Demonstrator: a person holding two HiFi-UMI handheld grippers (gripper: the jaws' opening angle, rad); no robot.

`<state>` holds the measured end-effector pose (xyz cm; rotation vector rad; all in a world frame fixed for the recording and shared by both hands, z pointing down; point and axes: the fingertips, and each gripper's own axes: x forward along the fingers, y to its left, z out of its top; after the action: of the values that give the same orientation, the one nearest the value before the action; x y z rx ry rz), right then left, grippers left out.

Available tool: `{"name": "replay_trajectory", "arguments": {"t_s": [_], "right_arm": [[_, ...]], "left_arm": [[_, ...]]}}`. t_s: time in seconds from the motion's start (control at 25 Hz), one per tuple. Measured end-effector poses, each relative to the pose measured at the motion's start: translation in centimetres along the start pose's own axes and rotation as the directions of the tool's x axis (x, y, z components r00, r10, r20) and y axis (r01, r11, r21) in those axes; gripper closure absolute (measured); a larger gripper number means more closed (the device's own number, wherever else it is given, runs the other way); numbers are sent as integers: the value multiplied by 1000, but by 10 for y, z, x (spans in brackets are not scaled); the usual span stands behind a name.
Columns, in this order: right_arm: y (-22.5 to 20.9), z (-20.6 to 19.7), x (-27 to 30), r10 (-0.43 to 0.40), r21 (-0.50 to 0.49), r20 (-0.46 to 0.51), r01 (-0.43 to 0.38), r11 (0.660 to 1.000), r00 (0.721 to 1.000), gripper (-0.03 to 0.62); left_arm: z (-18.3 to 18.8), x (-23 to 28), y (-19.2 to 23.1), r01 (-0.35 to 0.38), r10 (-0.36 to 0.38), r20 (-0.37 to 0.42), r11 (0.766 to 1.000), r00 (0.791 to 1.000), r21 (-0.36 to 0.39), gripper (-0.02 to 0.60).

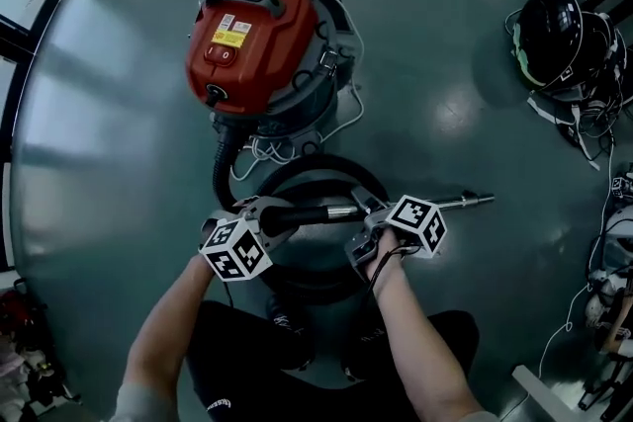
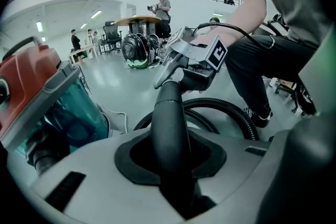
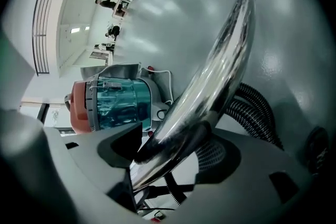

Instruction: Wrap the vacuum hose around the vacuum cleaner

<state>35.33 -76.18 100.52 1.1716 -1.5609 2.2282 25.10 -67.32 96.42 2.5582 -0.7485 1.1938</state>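
Note:
A red vacuum cleaner (image 1: 252,40) with a clear blue-green bin (image 3: 113,102) stands on the floor ahead. Its black ribbed hose (image 1: 223,168) leaves the front and lies in a loop (image 2: 231,113) on the floor. The hose ends in a black handle (image 2: 170,113) joined to a chrome tube (image 3: 220,55). My left gripper (image 1: 259,212) is shut on the black handle. My right gripper (image 1: 368,215) is round the chrome tube just right of the joint, jaws wide, with a gap beside the tube. The tube's tip (image 1: 483,201) points right.
A white power cord (image 1: 341,124) trails beside the vacuum. A black helmet (image 1: 552,35) and loose cables (image 1: 593,128) lie at the right. The person's legs and shoes (image 1: 287,316) are just behind the hose loop. Far off, people stand by a table (image 2: 160,5).

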Motion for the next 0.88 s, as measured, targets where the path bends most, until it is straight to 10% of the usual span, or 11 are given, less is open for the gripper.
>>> {"name": "replay_trajectory", "arguments": {"t_s": [0.52,0.76,0.88], "right_arm": [[-20,-23,18,-6,-1,-37,6,1000,999,304],[-5,-34,15,21,-193,-53,-31,981,998,304],[10,-36,11,54,-386,-62,-74,919,997,305]], "left_arm": [[-58,33,16,7,-7,-1,999,1000,-46,479],[-84,44,25,-72,65,-81,994,995,-87,480],[-83,47,30,-88,81,-76,991,994,-96,480]]}}
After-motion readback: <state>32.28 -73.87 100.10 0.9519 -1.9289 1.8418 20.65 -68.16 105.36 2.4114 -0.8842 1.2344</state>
